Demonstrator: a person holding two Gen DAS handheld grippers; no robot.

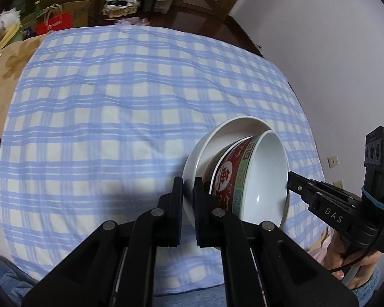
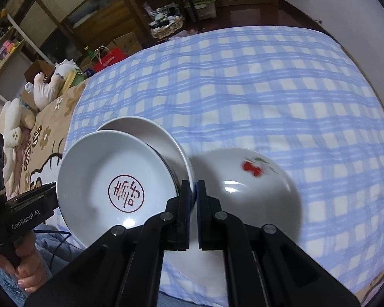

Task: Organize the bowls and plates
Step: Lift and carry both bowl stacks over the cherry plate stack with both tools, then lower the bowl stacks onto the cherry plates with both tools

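The plate (image 1: pixel 204 148) stands nearly on edge above the cloth (image 1: pixel 115 102), with the bowl (image 1: pixel 263 168) nested in it. The bowl is red-patterned outside and white inside, and its mouth opens sideways toward the right gripper (image 1: pixel 290 179). The left gripper (image 1: pixel 188 181) has its fingers clenched on the plate's near rim, one finger behind the plate and one between plate and bowl.

From the right wrist, the bowl (image 2: pixel 110 163) shows its inside with a red seal mark, and the plate (image 2: pixel 146 130) rises behind it. The plate's rim runs down into the narrow gap of the right gripper (image 2: pixel 193 184). Those fingers are almost closed and seem to pinch that rim, though the contact itself is partly hidden. The left gripper (image 2: pixel 52 192) meets the pair from the far side, so the two grippers appear to hold it at opposite edges.

A dish (image 2: pixel 243 192) with a cherry motif lies open side up on the cloth, just right of the right fingers and lower than the held pair. It is blurred. It holds nothing, and the bowl holds nothing.

The next move likely turns on tilt. The pair must swing from edge-on to level before it goes down, and the dish lies nearest the right gripper. The bowl sits loose in the plate and could slide out toward that side.
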